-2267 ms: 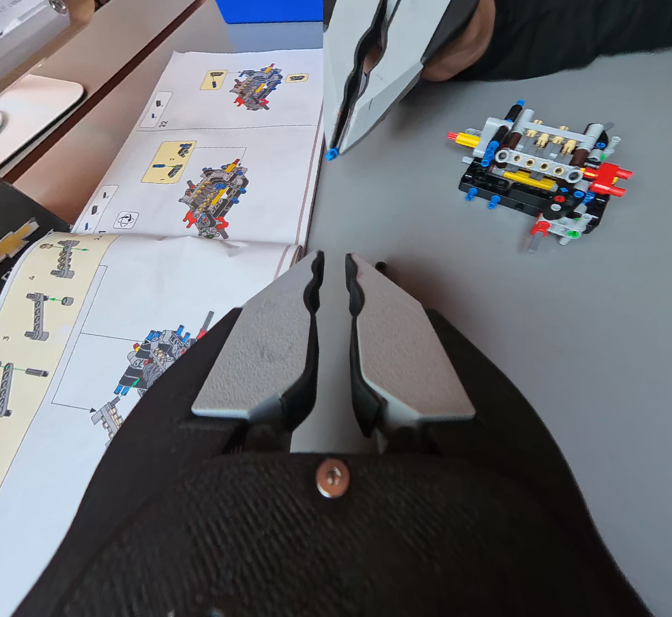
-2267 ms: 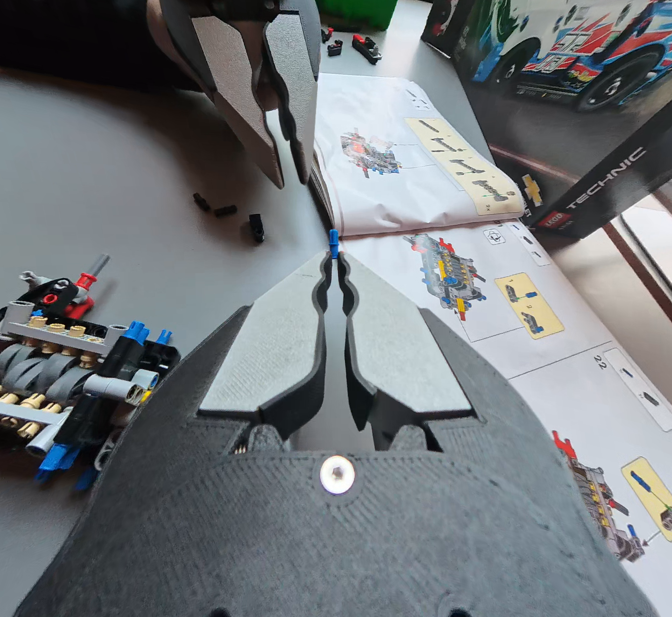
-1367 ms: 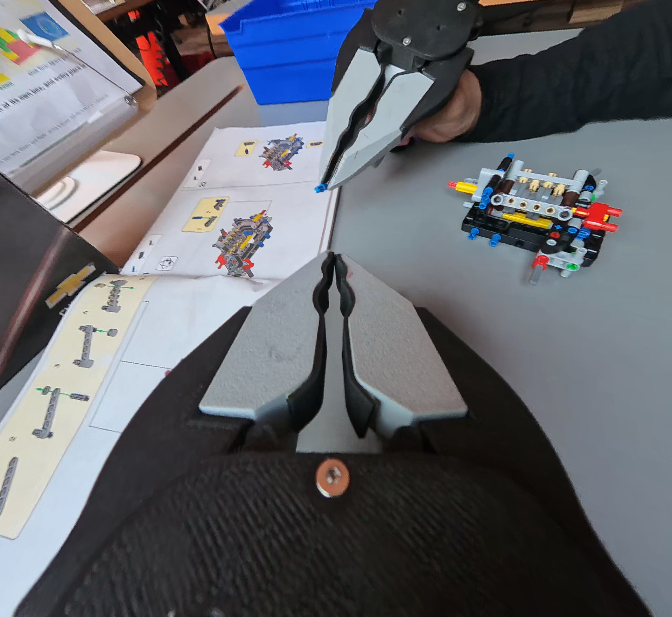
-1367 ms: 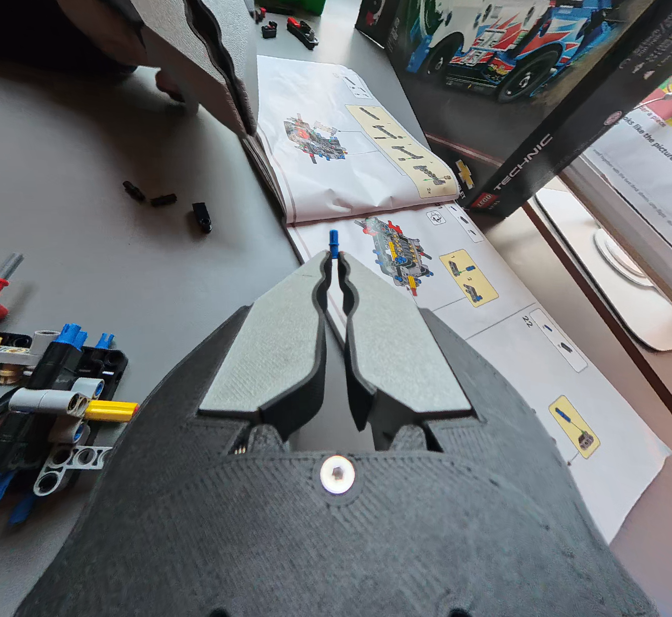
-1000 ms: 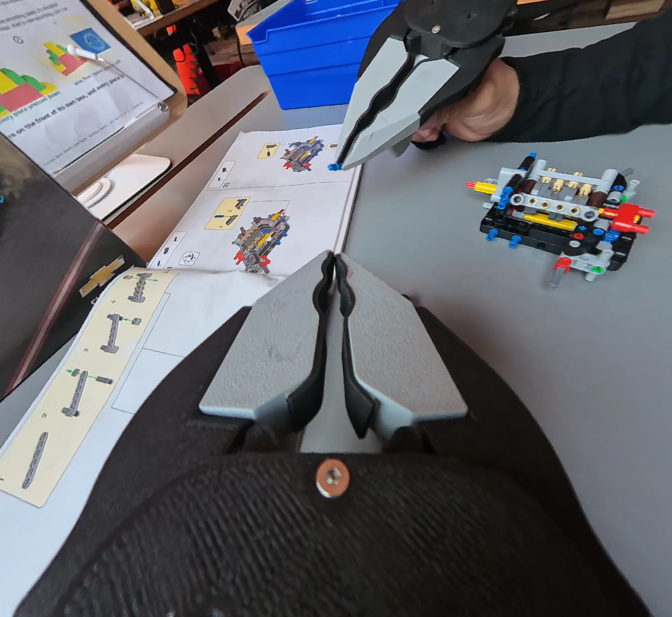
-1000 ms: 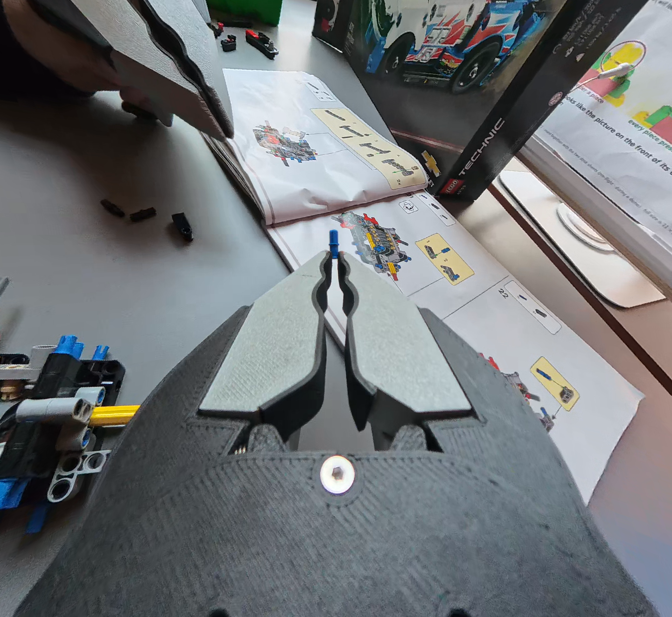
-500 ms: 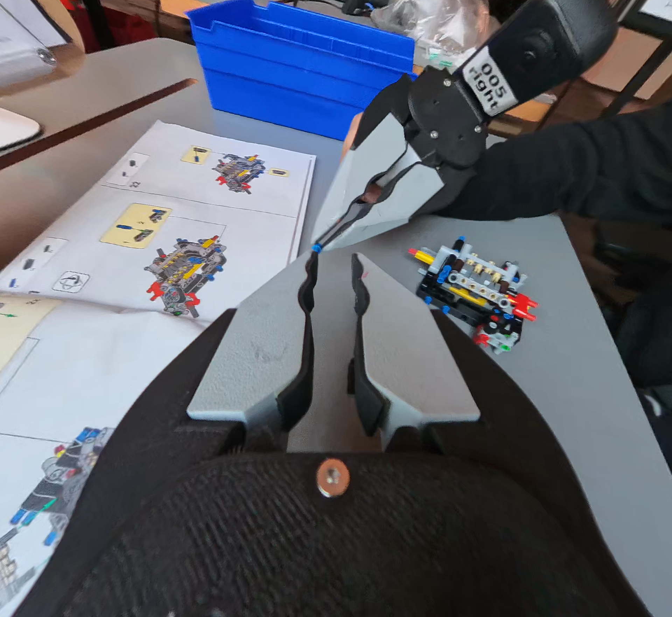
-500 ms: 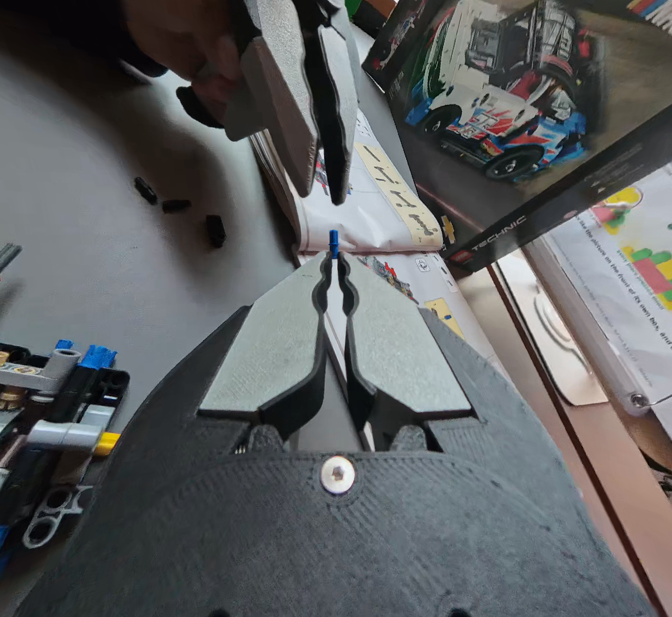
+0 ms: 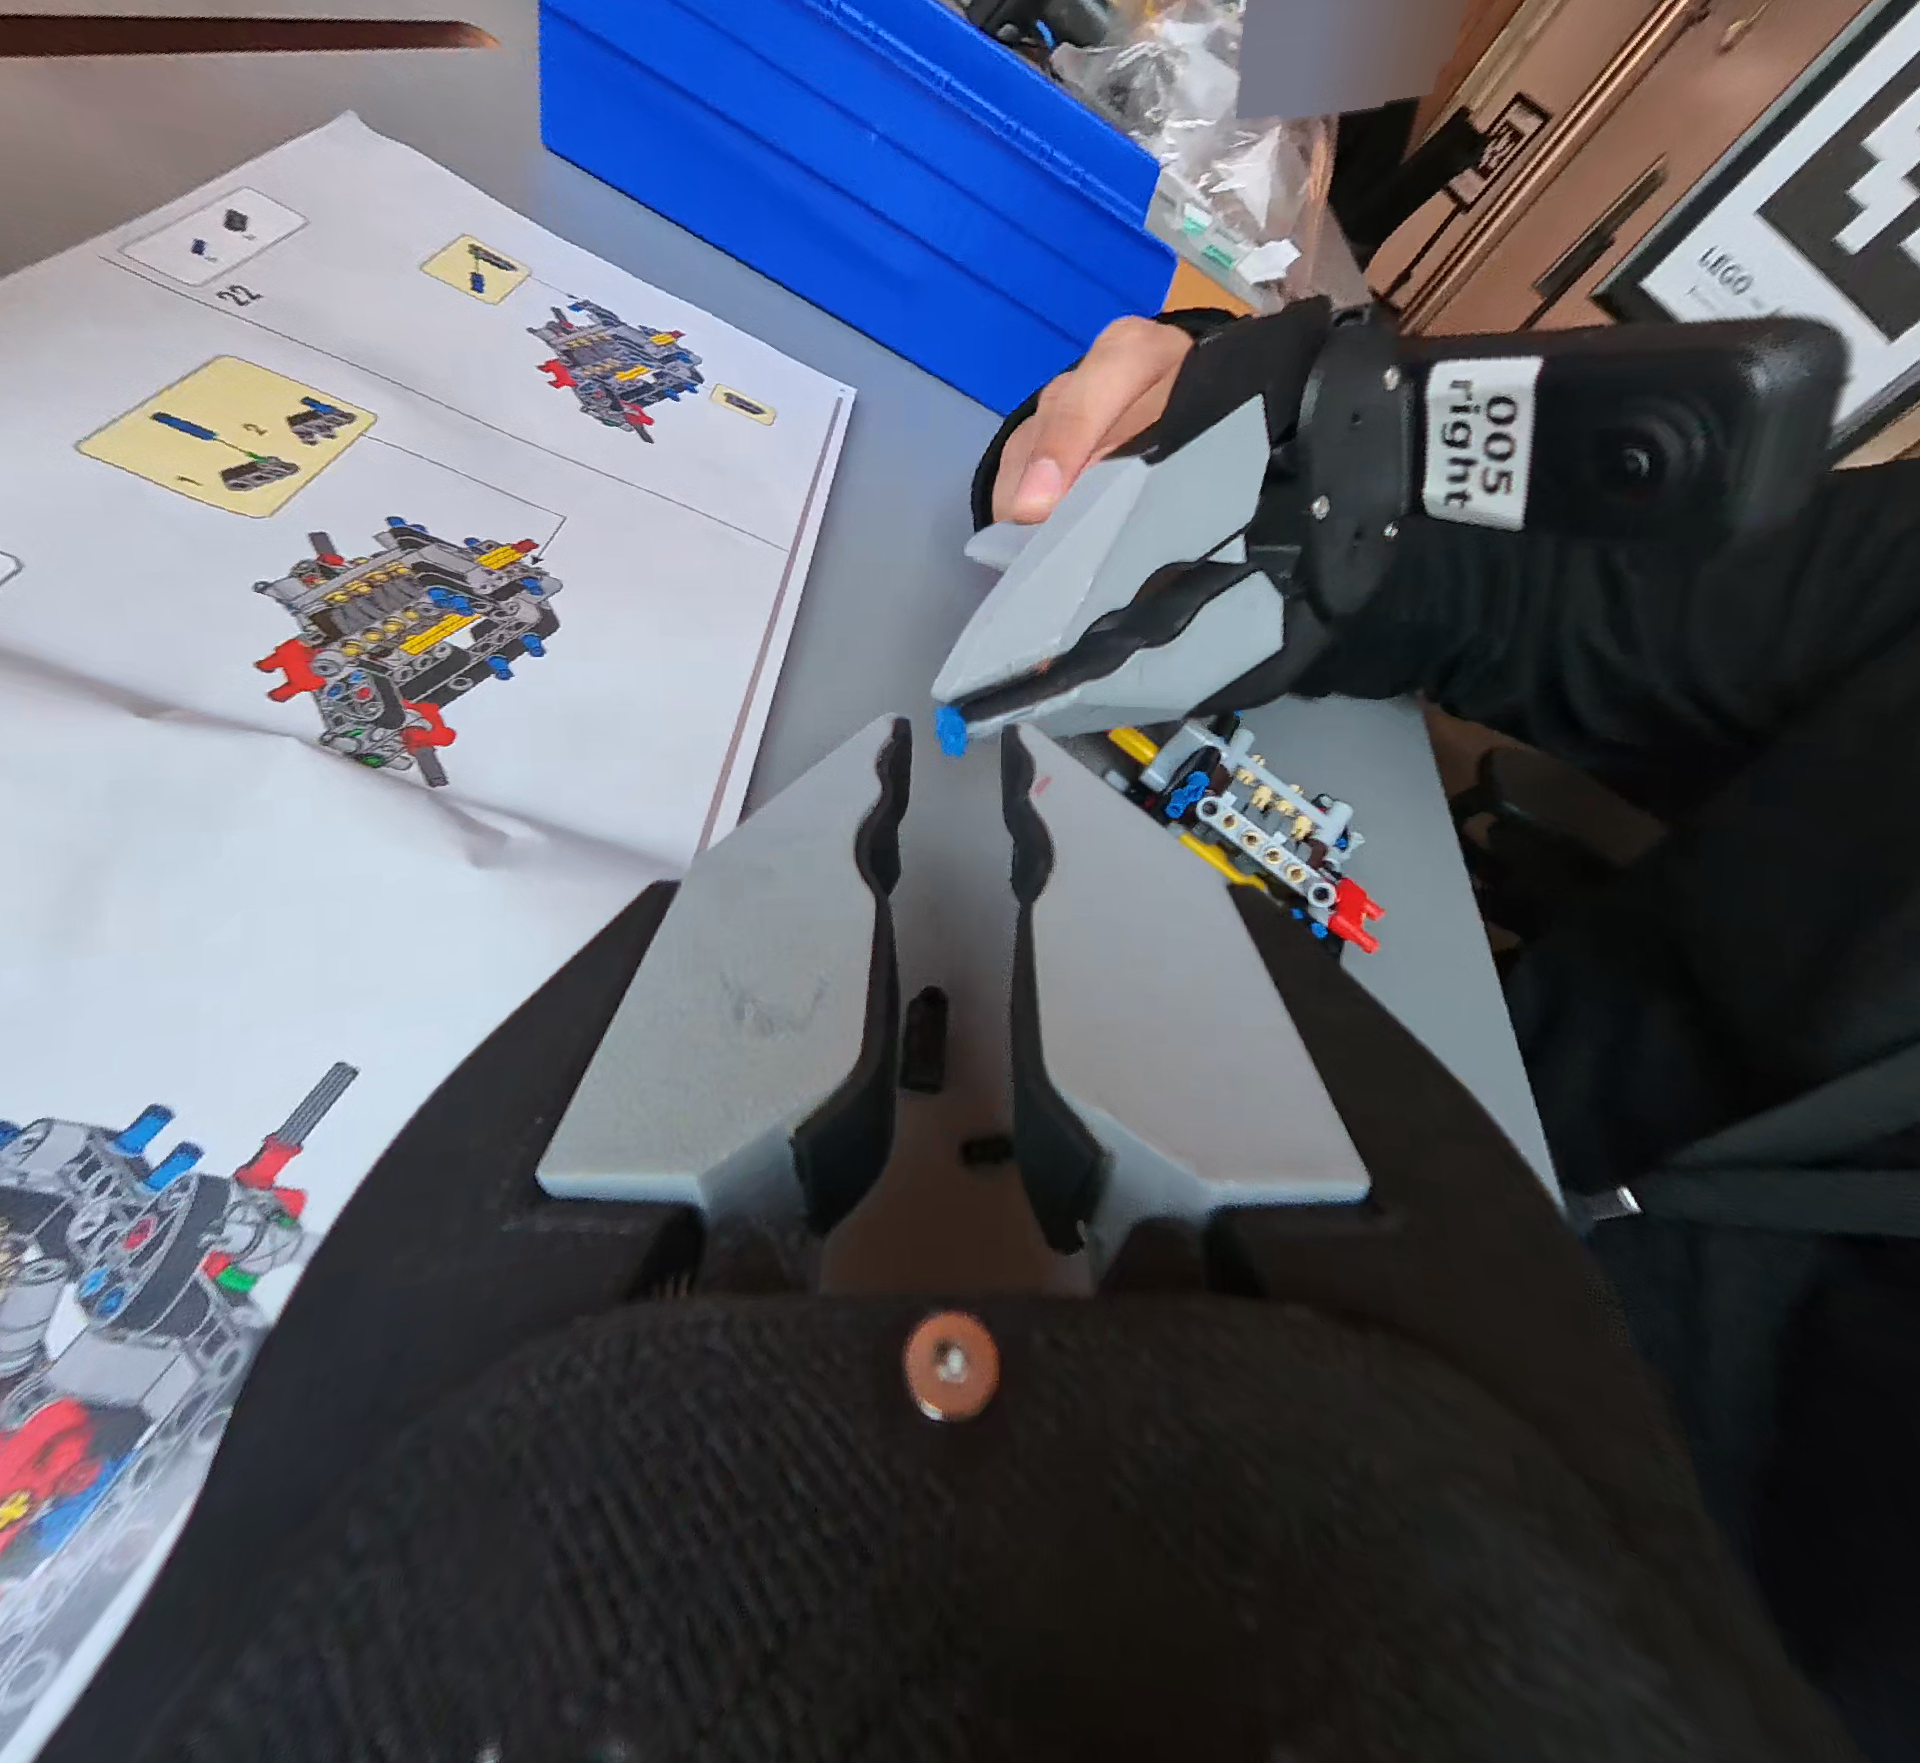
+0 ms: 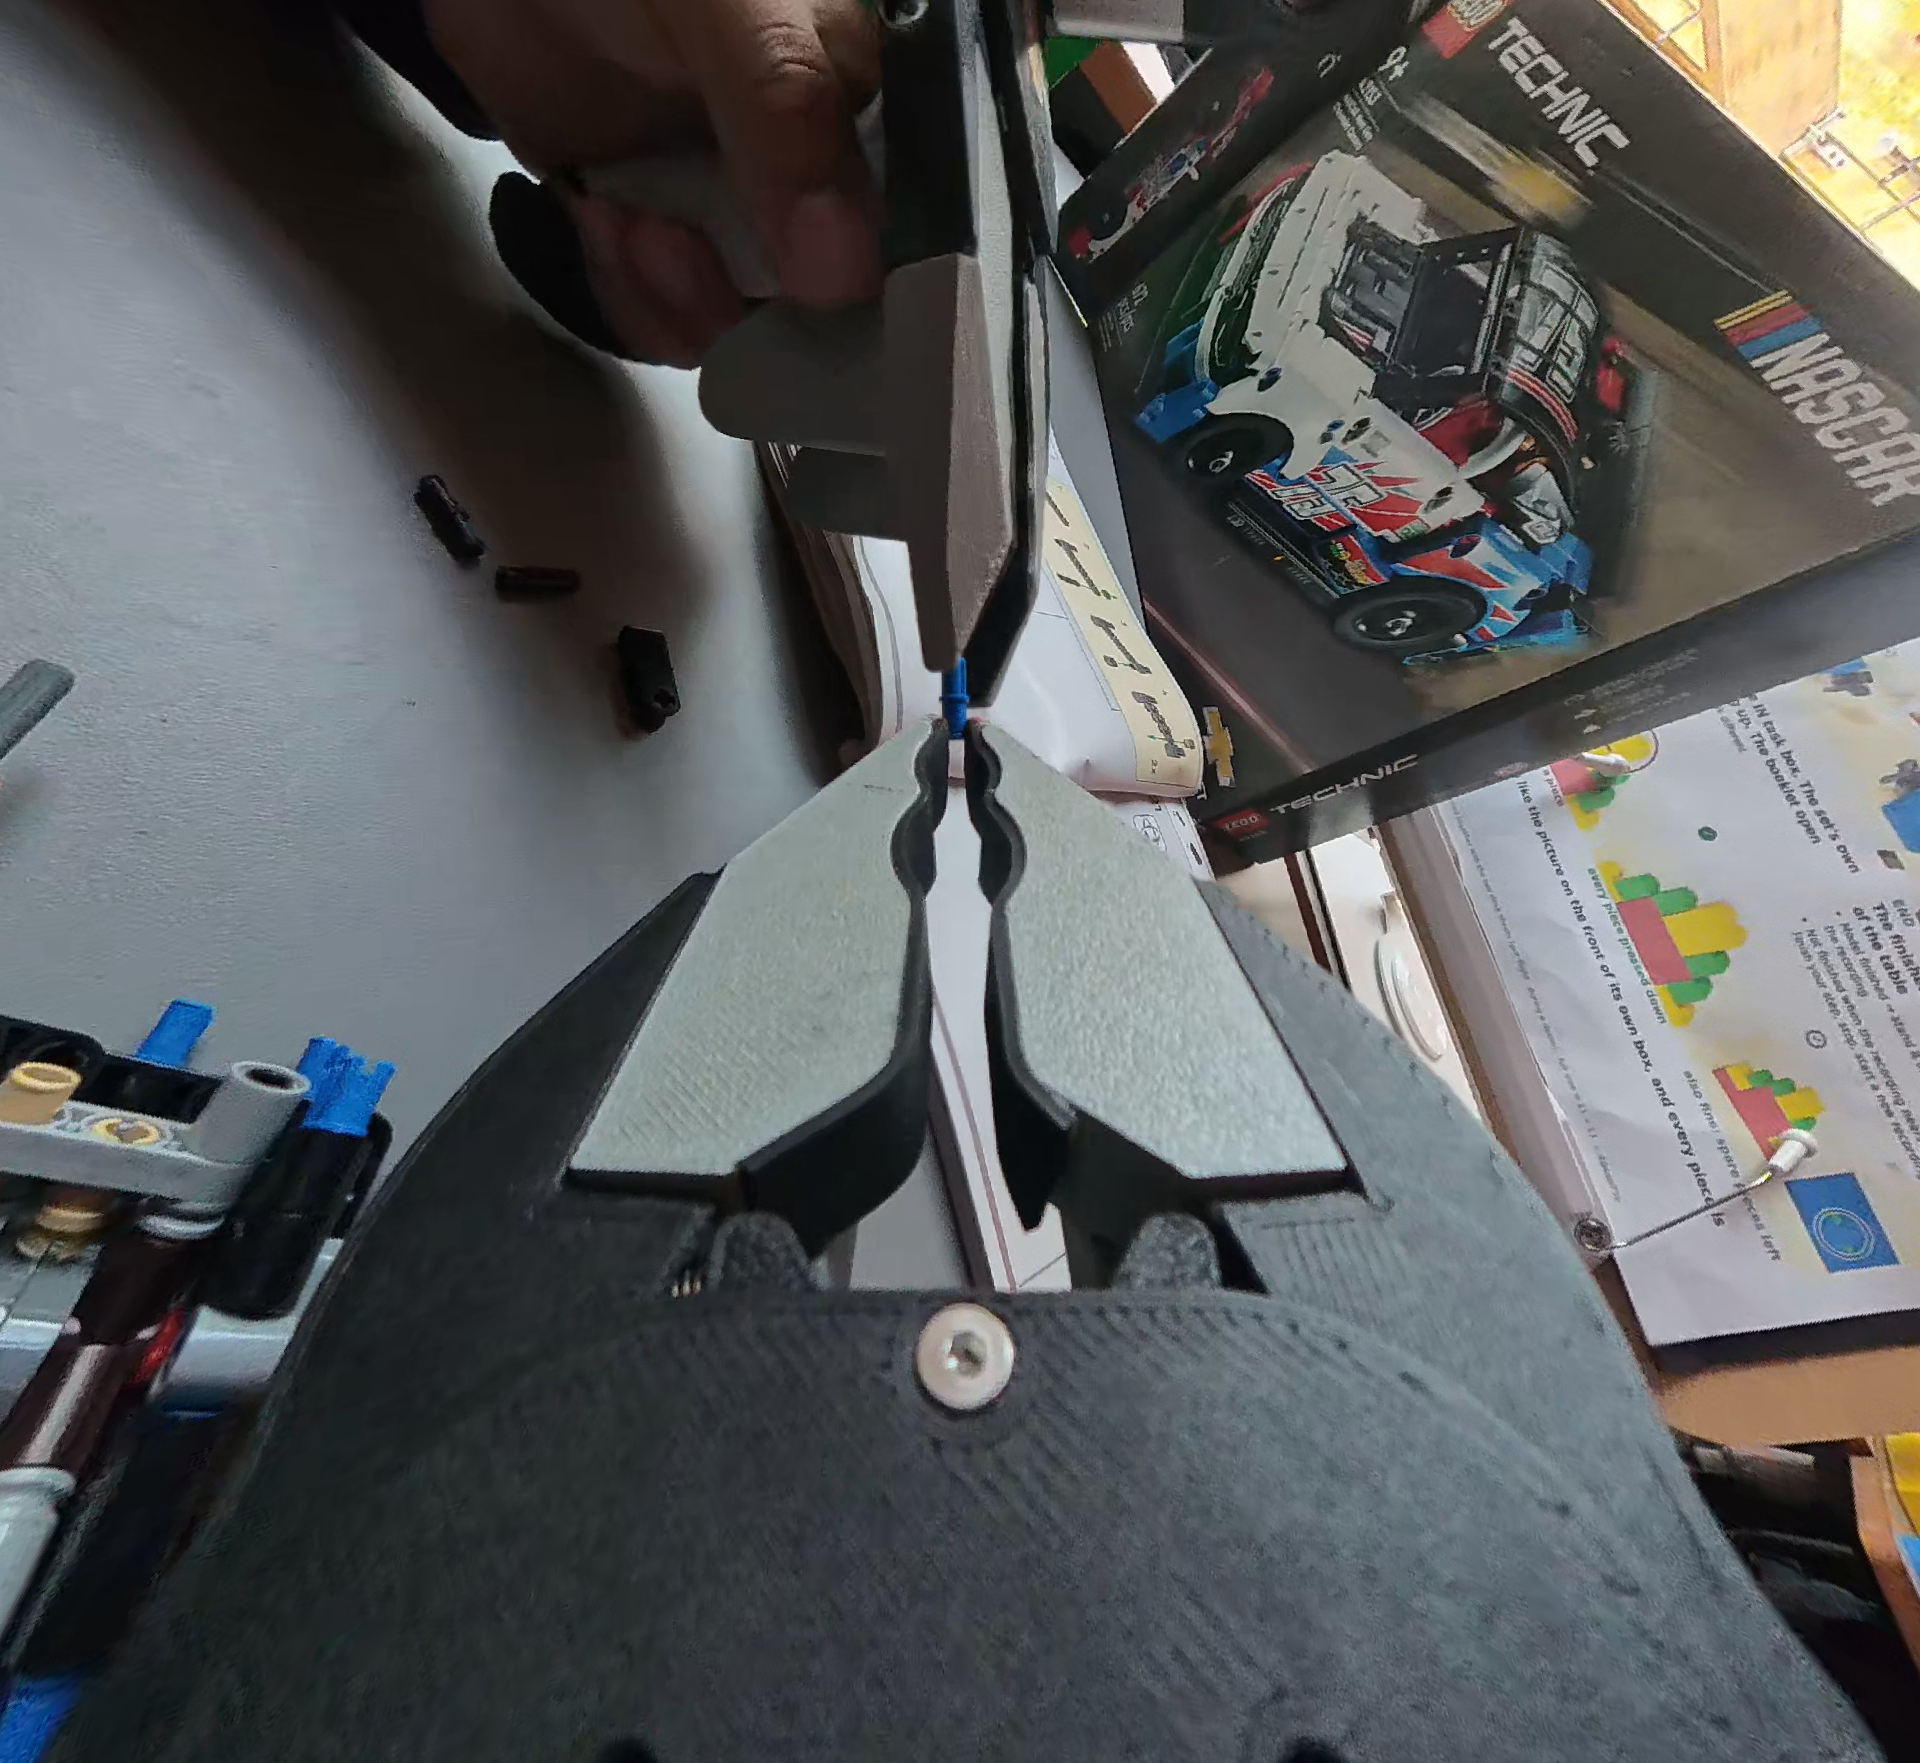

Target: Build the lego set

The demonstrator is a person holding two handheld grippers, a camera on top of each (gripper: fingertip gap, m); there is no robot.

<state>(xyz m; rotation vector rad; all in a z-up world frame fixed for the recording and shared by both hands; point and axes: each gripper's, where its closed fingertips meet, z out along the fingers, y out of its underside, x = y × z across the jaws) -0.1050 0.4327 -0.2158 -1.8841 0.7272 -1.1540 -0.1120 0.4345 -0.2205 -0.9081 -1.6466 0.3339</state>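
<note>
Right gripper [image 10: 954,747] pinched tight on a tiny blue pin [image 10: 954,697], only the very tips of the jaws biting its near end. Left gripper [image 9: 954,757] parted to a narrow gap, empty, tips flanking the pin's free end [image 9: 948,732] without closing on it. Looks like a mid-air handover, judging by the pose.

Risks from here: a thin hold on a small, slick pin, so any sideways nudge from the left jaws likely to twist it loose. Letting go on the right before the left bites, and down it drops among the 3 black connectors [image 10: 646,676] on the grey surface [image 10: 260,466]. Closing off-centre likely to flick it away.

Partly built model [image 9: 1262,820] sitting on the surface just beyond: grey beams, tan bushes, yellow axle, red and blue pins. Open instruction booklet [image 9: 416,570] beside it, blue bin [image 9: 831,124] behind, set's box [image 10: 1455,383] propped nearby.
</note>
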